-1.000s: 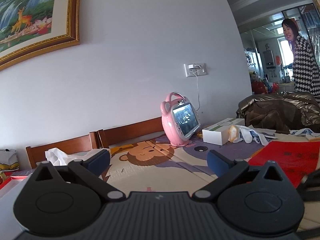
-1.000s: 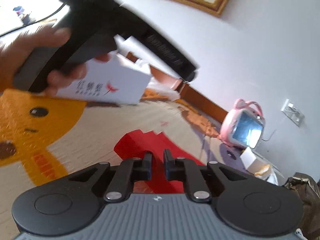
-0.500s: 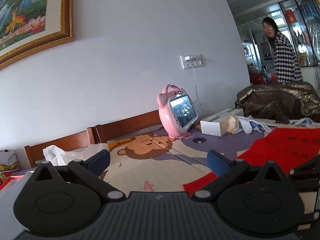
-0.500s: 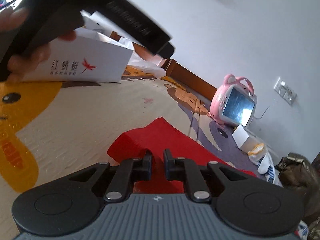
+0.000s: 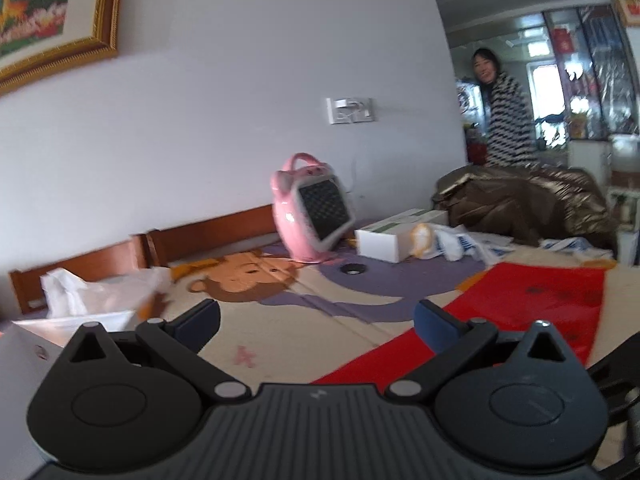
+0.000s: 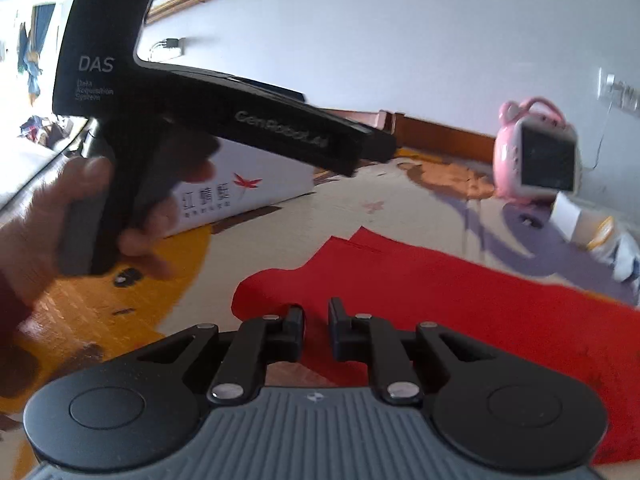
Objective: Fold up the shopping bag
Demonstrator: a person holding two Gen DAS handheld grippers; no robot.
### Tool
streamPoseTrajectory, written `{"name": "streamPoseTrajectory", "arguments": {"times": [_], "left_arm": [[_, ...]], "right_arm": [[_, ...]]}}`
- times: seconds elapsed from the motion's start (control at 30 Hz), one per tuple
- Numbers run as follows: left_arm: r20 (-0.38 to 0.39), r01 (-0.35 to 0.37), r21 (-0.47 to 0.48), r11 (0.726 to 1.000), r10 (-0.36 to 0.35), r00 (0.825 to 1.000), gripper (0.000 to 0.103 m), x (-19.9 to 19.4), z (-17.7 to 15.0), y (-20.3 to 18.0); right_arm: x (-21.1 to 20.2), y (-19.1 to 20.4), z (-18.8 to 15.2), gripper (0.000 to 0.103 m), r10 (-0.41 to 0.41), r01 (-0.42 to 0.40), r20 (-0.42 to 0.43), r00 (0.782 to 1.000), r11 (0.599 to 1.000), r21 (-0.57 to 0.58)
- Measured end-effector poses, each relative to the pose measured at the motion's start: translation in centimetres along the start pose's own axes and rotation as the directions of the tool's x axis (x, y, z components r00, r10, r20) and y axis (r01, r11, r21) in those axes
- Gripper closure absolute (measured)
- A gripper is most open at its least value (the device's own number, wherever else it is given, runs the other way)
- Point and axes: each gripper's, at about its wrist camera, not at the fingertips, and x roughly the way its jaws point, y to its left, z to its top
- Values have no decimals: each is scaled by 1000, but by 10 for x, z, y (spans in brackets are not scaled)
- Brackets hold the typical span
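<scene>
The red shopping bag [image 6: 460,300] lies flat on the cartoon play mat [image 6: 400,216]. It also shows in the left wrist view [image 5: 520,304], low at the right. My left gripper [image 5: 316,320] is open and empty, held above the mat with the bag's left edge under its right finger. In the right wrist view the left gripper's black body [image 6: 224,120] is held in a hand at the upper left. My right gripper [image 6: 316,316] is over the bag's near left part, its jaws nearly closed with a small gap and nothing between them.
A white box with red lettering [image 6: 240,188] stands left of the bag. A pink toy screen [image 5: 312,216], a white carton [image 5: 392,240], a white plastic bag [image 5: 92,296] and a brown jacket [image 5: 528,204] lie toward the wall. A person [image 5: 500,116] stands at the far right.
Both grippers swung left across the mat. The red bag now takes up more of both views. The left gripper's body moved down and right in the right wrist view. The right jaws parted slightly.
</scene>
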Motion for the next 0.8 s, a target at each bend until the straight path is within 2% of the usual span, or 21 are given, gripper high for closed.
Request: {"name": "streamPoseTrajectory", "arguments": {"times": [0.27, 0.43, 0.5, 0.67, 0.8], "left_arm": [[13, 75, 41, 996, -75, 997, 1, -2, 0, -25], [18, 80, 101, 992, -82, 996, 1, -5, -3, -40], [-6, 67, 121, 990, -66, 998, 1, 1, -5, -45], [-51, 2, 140, 990, 5, 999, 1, 13, -10, -49], [-80, -36, 166, 985, 50, 995, 1, 20, -14, -49]], "right_arm": [[4, 18, 3, 87, 57, -57, 3, 998, 998, 9], [8, 24, 6, 86, 61, -61, -9, 998, 998, 8], [7, 25, 7, 81, 57, -57, -15, 998, 998, 12], [-1, 26, 4, 57, 36, -36, -26, 999, 999, -15], [-20, 15, -4, 48, 31, -31, -11, 999, 999, -8]]}}
